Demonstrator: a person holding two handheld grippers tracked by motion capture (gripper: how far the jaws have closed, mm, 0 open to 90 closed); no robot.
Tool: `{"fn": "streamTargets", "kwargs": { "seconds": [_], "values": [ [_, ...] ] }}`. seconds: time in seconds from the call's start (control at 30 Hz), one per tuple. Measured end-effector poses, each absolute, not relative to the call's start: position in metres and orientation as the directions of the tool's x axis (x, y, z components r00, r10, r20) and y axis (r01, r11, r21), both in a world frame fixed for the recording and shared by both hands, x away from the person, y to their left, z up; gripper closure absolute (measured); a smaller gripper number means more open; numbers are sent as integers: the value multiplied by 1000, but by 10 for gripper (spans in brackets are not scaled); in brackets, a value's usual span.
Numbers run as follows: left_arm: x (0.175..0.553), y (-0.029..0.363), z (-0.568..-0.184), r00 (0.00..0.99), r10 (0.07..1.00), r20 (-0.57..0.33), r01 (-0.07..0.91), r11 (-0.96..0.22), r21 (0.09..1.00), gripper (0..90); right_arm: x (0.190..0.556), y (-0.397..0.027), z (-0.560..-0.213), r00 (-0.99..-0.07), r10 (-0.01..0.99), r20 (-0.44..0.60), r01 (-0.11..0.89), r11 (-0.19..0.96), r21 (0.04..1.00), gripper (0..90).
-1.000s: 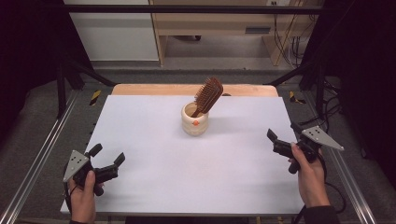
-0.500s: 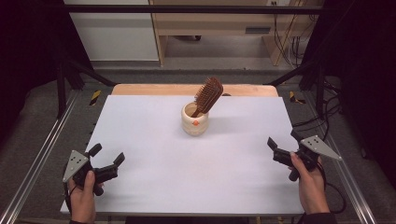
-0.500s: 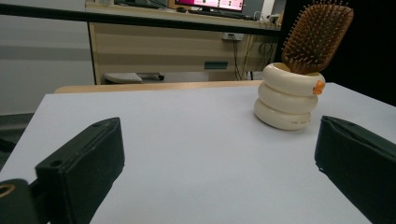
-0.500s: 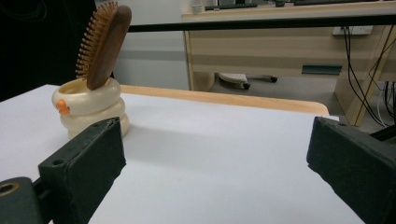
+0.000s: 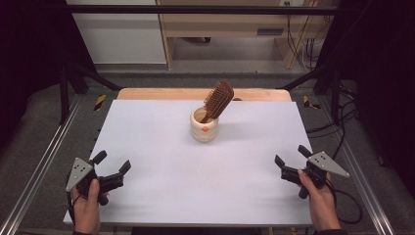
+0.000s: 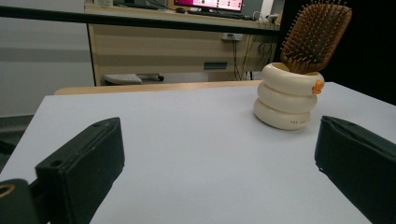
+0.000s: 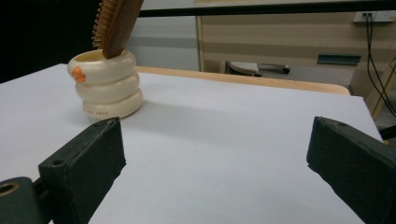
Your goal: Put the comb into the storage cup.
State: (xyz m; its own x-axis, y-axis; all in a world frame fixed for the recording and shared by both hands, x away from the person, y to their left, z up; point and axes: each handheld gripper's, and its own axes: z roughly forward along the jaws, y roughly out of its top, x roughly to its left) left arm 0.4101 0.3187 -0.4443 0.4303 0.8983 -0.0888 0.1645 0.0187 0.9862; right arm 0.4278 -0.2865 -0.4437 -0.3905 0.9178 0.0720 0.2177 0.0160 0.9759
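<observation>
A cream ringed cup [image 5: 204,127] stands upright near the middle back of the white table [image 5: 161,191]. A brown wooden hairbrush [image 5: 218,100] leans in it, head up and tilted right. The left gripper view has the cup [image 6: 287,96] and brush [image 6: 316,36] at the upper right; the right gripper view has the cup [image 7: 107,86] and brush [image 7: 116,24] at the upper left. My left gripper [image 5: 112,162] rests open at the front left corner, holding nothing. At the front right, my right gripper [image 5: 292,155] is open too, its jaws wide apart and empty.
A wooden board [image 5: 198,94] runs along the table's back edge. Metal frame rails [image 5: 44,161] flank both sides. Behind stand a wooden bench [image 5: 230,24] and cables [image 5: 337,122] on the floor.
My right gripper has drawn back toward the front edge and a little lower. The left gripper, cup and brush are where they were.
</observation>
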Motion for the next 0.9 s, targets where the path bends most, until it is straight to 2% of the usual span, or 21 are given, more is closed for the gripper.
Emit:
{"fn": "streamTargets", "kwargs": {
  "seconds": [0.63,0.9],
  "values": [
    [408,319,-443,439,895,-82,137,24,990,16,427,-258,-460,-490,871,36,224,86,971,45],
    [407,319,-441,452,888,-88,111,42,993,16,427,-242,-460,-553,833,14,179,102,979,43]
  ]
}}
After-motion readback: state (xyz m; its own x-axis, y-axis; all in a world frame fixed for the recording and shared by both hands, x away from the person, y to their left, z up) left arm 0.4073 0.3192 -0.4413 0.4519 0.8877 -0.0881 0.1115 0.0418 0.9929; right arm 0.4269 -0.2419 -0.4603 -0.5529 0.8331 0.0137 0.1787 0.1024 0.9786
